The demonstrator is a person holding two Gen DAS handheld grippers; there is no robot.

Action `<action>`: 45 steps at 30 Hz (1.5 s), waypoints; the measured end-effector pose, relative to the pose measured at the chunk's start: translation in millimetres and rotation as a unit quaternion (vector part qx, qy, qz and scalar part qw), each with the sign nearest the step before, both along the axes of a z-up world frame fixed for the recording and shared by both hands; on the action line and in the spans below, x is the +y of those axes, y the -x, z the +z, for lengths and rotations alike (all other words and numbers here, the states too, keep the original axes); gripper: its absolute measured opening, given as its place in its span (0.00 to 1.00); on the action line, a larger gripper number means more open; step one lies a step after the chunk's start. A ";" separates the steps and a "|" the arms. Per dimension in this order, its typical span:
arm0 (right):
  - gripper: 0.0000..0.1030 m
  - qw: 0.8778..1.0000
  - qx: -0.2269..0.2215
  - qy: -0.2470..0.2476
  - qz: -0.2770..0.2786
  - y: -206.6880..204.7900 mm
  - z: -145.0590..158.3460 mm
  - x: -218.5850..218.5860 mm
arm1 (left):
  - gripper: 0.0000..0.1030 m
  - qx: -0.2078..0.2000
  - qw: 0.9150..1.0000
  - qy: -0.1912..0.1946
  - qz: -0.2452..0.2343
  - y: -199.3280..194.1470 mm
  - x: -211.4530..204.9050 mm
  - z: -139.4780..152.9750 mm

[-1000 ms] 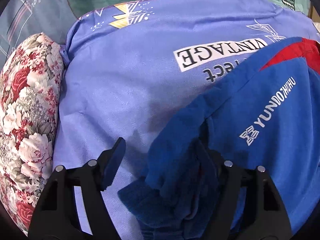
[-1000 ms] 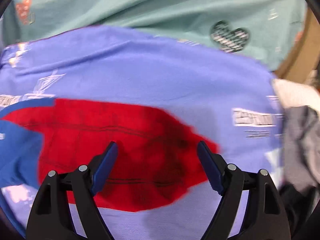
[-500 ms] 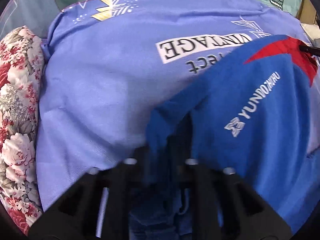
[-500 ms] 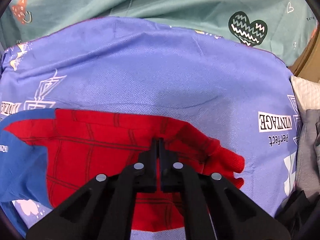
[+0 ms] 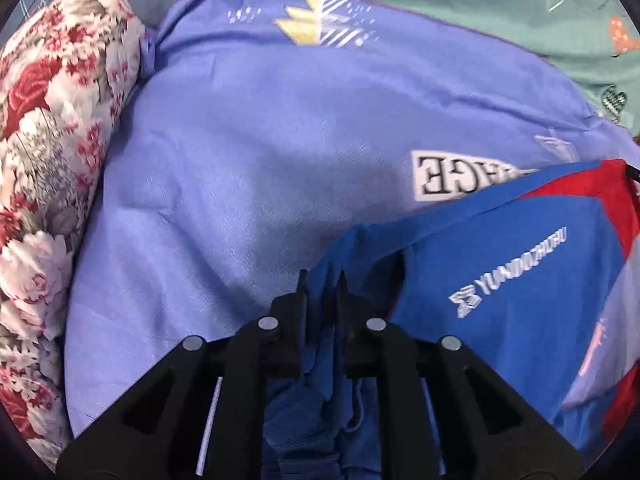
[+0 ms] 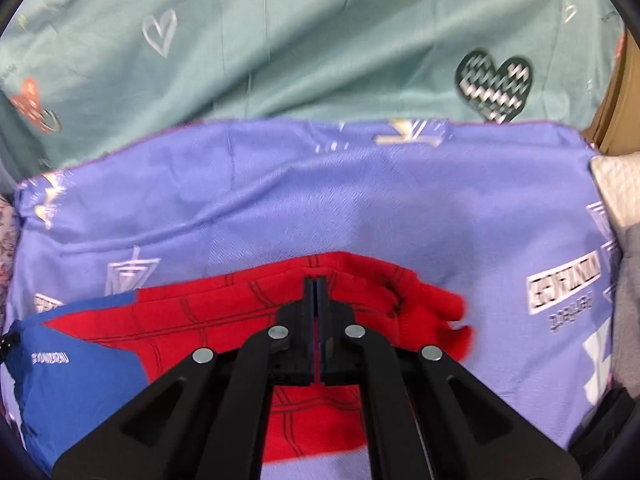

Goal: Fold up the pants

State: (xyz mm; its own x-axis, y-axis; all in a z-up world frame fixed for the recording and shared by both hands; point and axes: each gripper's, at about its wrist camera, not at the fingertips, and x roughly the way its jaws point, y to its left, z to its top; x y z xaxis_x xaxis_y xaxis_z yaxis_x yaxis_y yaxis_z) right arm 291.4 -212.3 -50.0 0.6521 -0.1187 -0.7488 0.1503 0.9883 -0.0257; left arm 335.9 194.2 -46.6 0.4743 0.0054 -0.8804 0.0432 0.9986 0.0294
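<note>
Pants [image 5: 520, 280], soft blue-and-red knit, bunched on lilac woven sheet [image 5: 260, 160].

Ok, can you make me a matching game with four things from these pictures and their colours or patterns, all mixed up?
Things:
1. pillow
2. pants
3. sheet under the pants
4. sheet behind it

Looks:
A. teal green with hearts
B. red and white flowers
C. purple-blue with printed words
D. blue and red

Pairs: 1-B, 2-D, 3-C, 4-A
</note>
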 end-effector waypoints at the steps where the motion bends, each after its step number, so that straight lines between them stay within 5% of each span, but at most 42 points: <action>1: 0.04 1.000 0.008 0.014 -0.009 -5.6 -6.2 2.7 | 0.19 0.000 1.000 -0.008 0.003 -0.2 -1.6 -4.0; 2: 0.18 1.000 0.013 0.012 -0.009 -7.8 -8.8 2.7 | 0.25 -0.002 1.000 -0.016 0.008 -1.2 -2.9 -6.4; 3: 0.43 1.000 0.012 0.002 -0.008 -7.0 -8.5 1.1 | 0.29 -0.004 1.000 -0.021 0.015 -0.9 -3.2 -6.9; 7: 0.53 0.993 -0.071 -0.092 -0.001 28.2 31.0 -31.6 | 0.59 -0.028 0.998 -0.033 0.034 10.2 4.9 7.9; 9: 0.61 0.991 -0.090 -0.095 -0.019 43.2 43.3 -50.3 | 0.70 -0.049 0.997 -0.037 0.040 20.1 11.4 20.1; 13: 0.61 0.998 -0.026 -0.012 -0.055 50.2 26.4 -76.0 | 0.70 -0.080 0.995 -0.040 0.043 45.7 15.1 40.3; 18: 0.52 0.994 0.021 -0.087 -0.063 32.3 -14.0 -91.3 | 0.72 -0.105 0.993 -0.040 0.036 71.1 10.7 52.3; 20: 0.44 0.993 0.013 -0.094 -0.073 27.2 -19.8 -86.0 | 0.72 -0.098 0.994 -0.025 0.040 73.4 10.8 52.7; 21: 0.26 0.994 0.008 -0.088 -0.070 26.8 -18.5 -83.0 | 0.72 -0.093 0.995 -0.013 0.036 74.8 10.5 51.1; 22: 0.21 0.994 -0.002 -0.077 -0.078 29.8 -13.9 -78.7 | 0.73 -0.089 0.996 -0.007 0.028 78.8 8.2 48.6; 25: 0.18 0.989 -0.025 -0.042 -0.141 51.5 5.0 -77.9 | 0.74 -0.081 0.996 -0.023 0.005 87.3 -4.6 34.3; 32: 0.18 0.989 -0.048 -0.052 -0.133 96.4 39.1 -78.7 | 0.74 -0.066 0.996 -0.060 -0.019 72.2 -16.6 3.8; 36: 0.24 0.993 -0.071 0.014 -0.090 71.6 30.8 -66.6 | 0.74 -0.055 0.996 -0.066 -0.002 52.9 -8.2 -3.7; 37: 0.30 0.992 -0.050 0.063 -0.092 57.7 19.8 -61.3 | 0.75 -0.055 0.995 -0.079 0.005 48.9 -6.2 -5.8; 38: 0.53 0.989 -0.023 0.102 -0.109 48.2 10.9 -61.6 | 0.76 -0.054 0.995 -0.084 0.009 47.1 -4.3 -6.7; 39: 0.62 0.982 0.006 0.140 -0.129 37.7 2.7 -61.5 | 0.76 -0.050 0.996 -0.079 0.013 45.9 -1.2 -6.3; 41: 0.63 0.968 0.034 0.184 -0.170 33.1 -1.2 -63.9 | 0.76 -0.051 0.996 -0.070 0.023 48.6 4.1 -1.7; 43: 0.63 0.954 -0.019 0.215 -0.210 51.7 21.7 -52.7 | 0.75 -0.059 0.996 -0.066 0.025 58.8 8.4 8.4; 45: 0.64 0.965 -0.082 0.188 -0.165 71.5 41.5 -29.4 | 0.75 -0.063 0.997 -0.045 0.017 70.6 10.3 19.1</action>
State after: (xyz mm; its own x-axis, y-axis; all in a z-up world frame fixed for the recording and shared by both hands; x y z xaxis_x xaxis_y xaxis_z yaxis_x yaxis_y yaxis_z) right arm 219.9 -241.7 -8.5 0.6390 -0.5831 -0.5016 0.4876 0.8114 -0.3222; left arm 265.3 204.5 -27.5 0.5792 0.1007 -0.8089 -0.0010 0.9924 0.1229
